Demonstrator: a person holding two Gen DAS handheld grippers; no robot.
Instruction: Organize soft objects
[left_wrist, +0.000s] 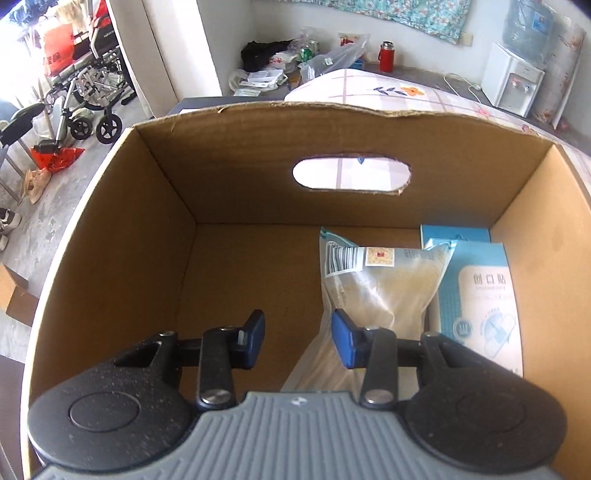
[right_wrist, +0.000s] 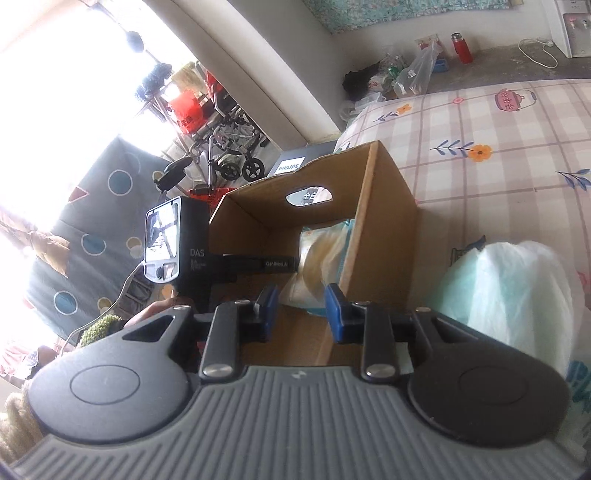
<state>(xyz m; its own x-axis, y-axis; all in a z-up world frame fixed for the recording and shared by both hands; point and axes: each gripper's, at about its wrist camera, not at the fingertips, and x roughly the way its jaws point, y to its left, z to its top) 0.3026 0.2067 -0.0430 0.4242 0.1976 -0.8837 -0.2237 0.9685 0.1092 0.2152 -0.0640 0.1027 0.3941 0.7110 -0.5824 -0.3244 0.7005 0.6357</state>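
Fingers of the left gripper (left_wrist: 298, 341) stand apart inside the cardboard box (left_wrist: 110, 236), gripping nothing; a clear pouch (left_wrist: 380, 291) lies just beside, against a blue packet (left_wrist: 484, 291). Bare floor spreads left. Right gripper (right_wrist: 301, 314) hangs parted and unloaded outside, near a white bag (right_wrist: 517, 295).

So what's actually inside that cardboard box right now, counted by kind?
Clear plastic pouches with beige filling: 1
Light blue packets: 2, one in front and one behind it, mostly hidden
Total: 3 things, all on the right side of the cardboard box; its left half holds nothing. The left gripper hangs open over them, holding nothing.
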